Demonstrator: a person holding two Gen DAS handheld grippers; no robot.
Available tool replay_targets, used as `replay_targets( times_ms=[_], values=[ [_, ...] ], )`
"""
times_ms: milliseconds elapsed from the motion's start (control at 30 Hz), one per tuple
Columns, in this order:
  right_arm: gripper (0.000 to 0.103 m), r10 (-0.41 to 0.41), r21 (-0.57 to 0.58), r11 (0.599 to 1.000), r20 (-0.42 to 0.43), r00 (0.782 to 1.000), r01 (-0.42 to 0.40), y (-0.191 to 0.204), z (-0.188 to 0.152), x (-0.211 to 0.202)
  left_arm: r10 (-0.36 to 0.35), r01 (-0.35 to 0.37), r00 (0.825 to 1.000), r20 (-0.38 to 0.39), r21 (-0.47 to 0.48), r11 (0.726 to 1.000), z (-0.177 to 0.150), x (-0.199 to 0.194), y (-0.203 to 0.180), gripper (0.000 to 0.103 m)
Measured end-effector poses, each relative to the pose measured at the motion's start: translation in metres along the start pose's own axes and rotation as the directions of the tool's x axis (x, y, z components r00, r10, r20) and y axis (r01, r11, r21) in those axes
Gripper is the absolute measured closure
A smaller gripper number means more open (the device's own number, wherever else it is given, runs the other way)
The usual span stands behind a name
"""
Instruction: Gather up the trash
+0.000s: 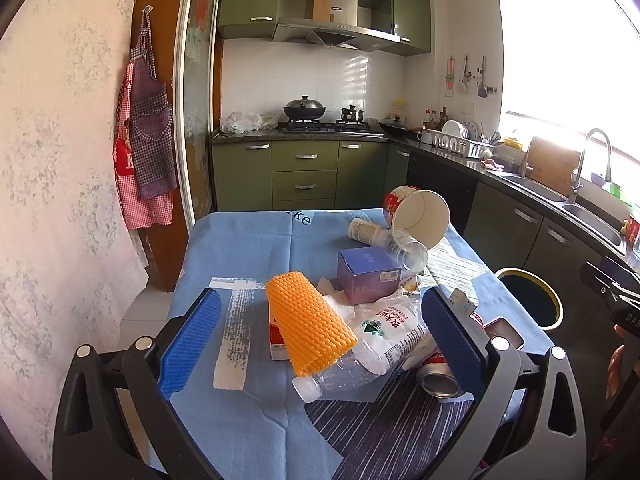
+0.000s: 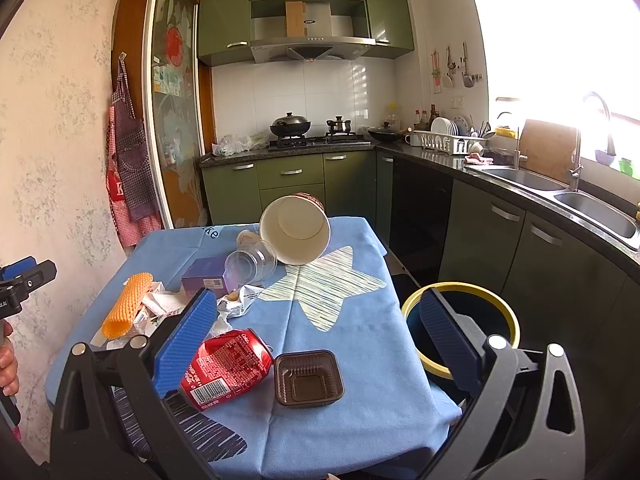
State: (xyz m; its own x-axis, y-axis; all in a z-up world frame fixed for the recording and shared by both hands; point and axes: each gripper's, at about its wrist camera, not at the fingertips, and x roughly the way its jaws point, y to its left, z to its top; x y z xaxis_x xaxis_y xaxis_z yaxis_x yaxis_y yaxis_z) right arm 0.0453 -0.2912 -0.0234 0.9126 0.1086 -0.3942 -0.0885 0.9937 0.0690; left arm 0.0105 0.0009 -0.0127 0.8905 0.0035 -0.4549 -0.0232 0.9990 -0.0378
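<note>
Trash lies on a blue-clothed table [image 1: 248, 240]. My left gripper [image 1: 320, 336] is open above an orange foam net sleeve [image 1: 308, 320], a clear plastic bottle [image 1: 344, 372] and white wrappers [image 1: 396, 320]. A purple box [image 1: 366, 274], a clear cup [image 1: 408, 250] and a tipped paper bowl [image 1: 420, 216] lie beyond. My right gripper [image 2: 320, 340] is open above a crushed red cola can [image 2: 226, 368] and a brown plastic tray [image 2: 308, 378]. The paper bowl [image 2: 296, 230] and orange sleeve [image 2: 126, 306] also show there.
A yellow-rimmed bin [image 2: 508, 312] stands on the floor right of the table; it also shows in the left wrist view [image 1: 554, 300]. Green kitchen cabinets [image 2: 292, 178], a stove and a counter with a sink [image 2: 600, 208] lie behind and to the right. A wall is on the left.
</note>
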Motion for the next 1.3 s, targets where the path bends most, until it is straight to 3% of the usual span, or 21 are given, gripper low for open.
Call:
replay_targets(
  times_ms=[1300],
  values=[
    [0.006,-0.002,0.004,1.0,-0.009,1.0,0.002,0.0014,-0.0013,0.0056,-0.007,0.007,1.0,-0.008,0.007,1.0,-0.0003,0.0014,-0.0024,0.004]
  ],
)
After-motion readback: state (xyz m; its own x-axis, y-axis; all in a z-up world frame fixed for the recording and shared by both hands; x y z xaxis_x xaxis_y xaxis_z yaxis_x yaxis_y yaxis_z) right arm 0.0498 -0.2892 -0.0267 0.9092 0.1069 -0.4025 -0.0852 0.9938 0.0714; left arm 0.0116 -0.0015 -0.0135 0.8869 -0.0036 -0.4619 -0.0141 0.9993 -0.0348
